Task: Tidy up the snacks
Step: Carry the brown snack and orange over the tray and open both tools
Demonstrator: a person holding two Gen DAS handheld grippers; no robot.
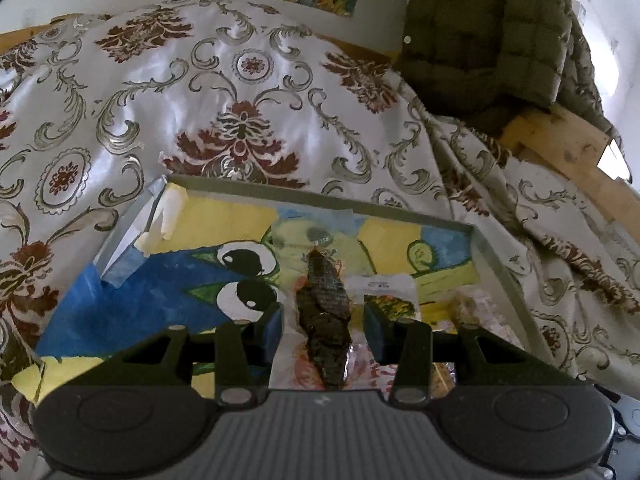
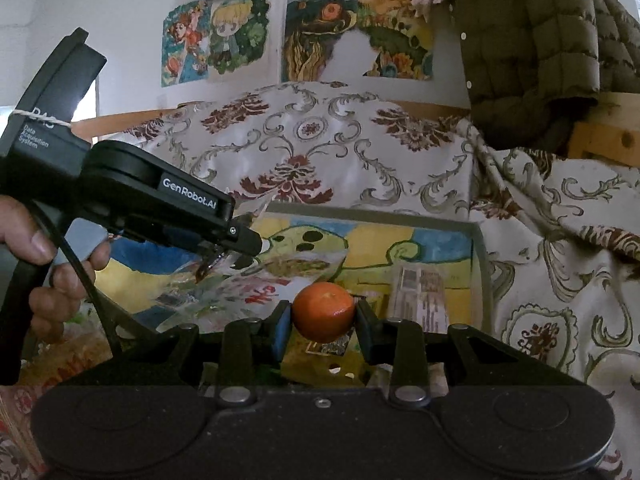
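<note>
dark flat snack packet [image 1: 323, 316], long axis pointing away, between parted left gripper [image 1: 324, 330] jaws; right gripper [image 2: 323, 326] clamped on round orange tangerine [image 2: 323, 312].

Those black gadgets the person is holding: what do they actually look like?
Each gripper is matte black plastic with a ribbed grey top, round silver pivots and two blue-padded fingers. The left gripper bears white "GenRobot.AI" and "Data Acquisition System" lettering, a trailing black cable and a rubber band. A bare hand grasps its handle.

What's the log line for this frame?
left gripper: open, straddling dark packet | right gripper: shut on orange | both over tray
</note>
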